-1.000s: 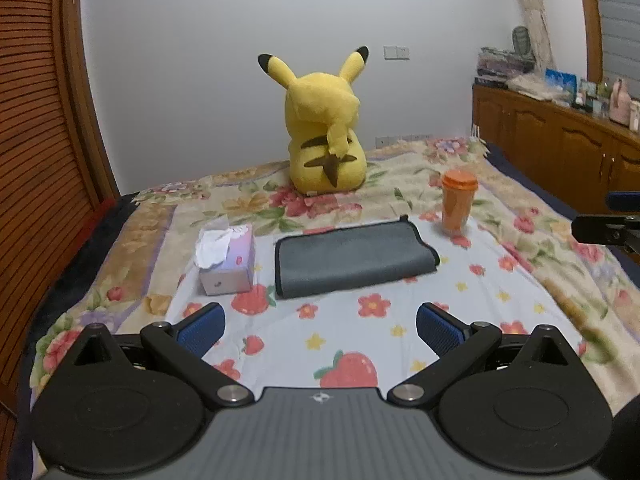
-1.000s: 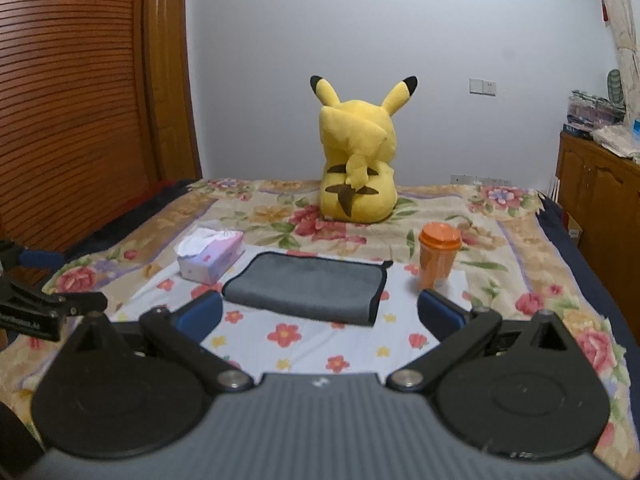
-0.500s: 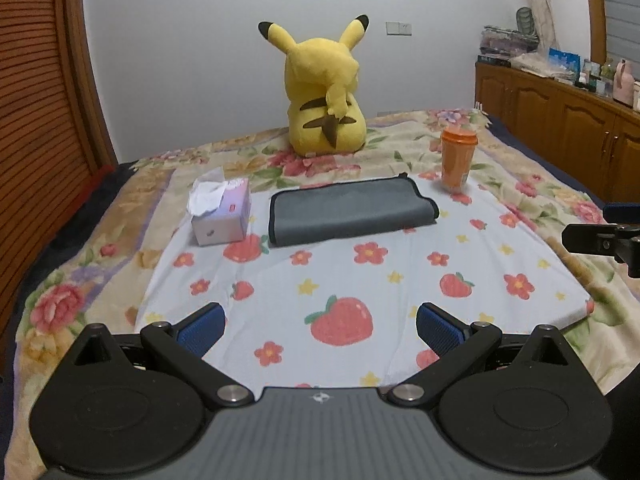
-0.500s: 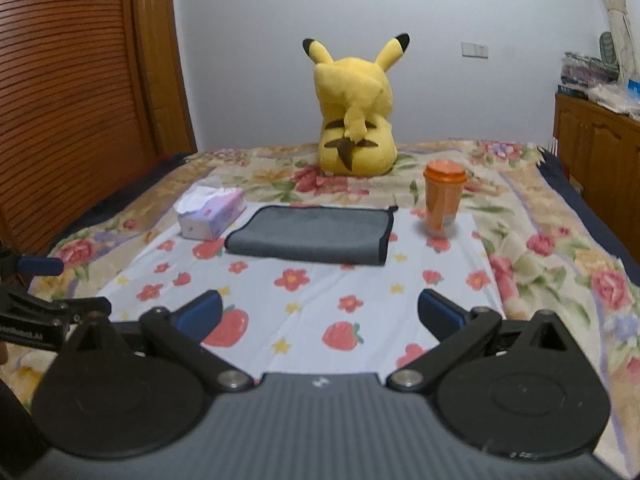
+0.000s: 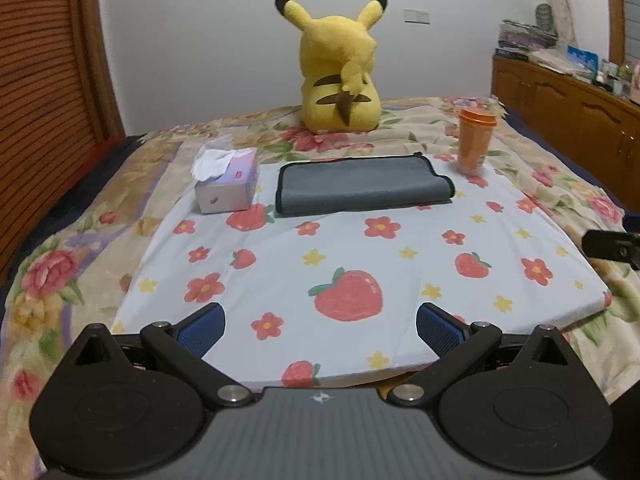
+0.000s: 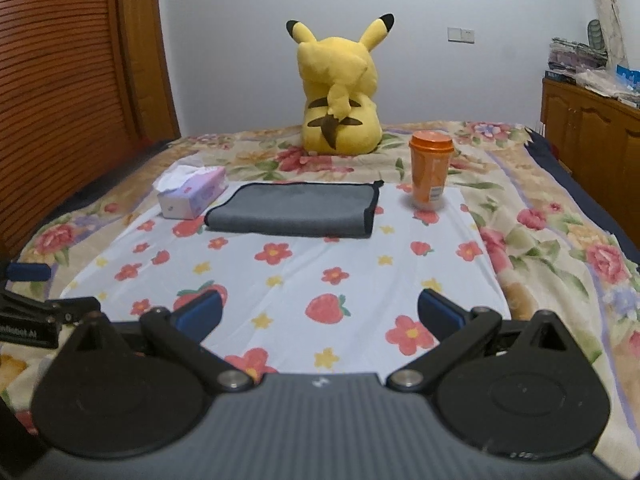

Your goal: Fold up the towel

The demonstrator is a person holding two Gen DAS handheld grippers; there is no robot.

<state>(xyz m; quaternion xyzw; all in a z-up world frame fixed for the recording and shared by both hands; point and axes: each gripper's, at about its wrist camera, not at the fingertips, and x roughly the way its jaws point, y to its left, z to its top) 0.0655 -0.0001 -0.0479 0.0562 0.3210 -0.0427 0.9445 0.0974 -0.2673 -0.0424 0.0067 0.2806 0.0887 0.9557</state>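
A grey towel with a black edge (image 5: 362,185) lies folded flat at the far end of a white strawberry-print cloth (image 5: 360,256) on the bed; it also shows in the right wrist view (image 6: 294,209). My left gripper (image 5: 319,327) is open and empty above the cloth's near edge, far short of the towel. My right gripper (image 6: 319,314) is open and empty above the cloth's near right part. The left gripper's side (image 6: 30,312) shows at the left edge of the right wrist view.
A tissue box (image 5: 226,180) stands left of the towel and an orange lidded cup (image 5: 476,140) right of it. A yellow Pikachu plush (image 5: 340,68) sits behind. A wooden cabinet (image 5: 568,112) runs along the right, a slatted wooden wall (image 5: 48,60) on the left.
Both grippers have pulled back toward me and lowered, so the towel looks farther off and more of the print cloth shows. Both stay open. The towel has not moved.
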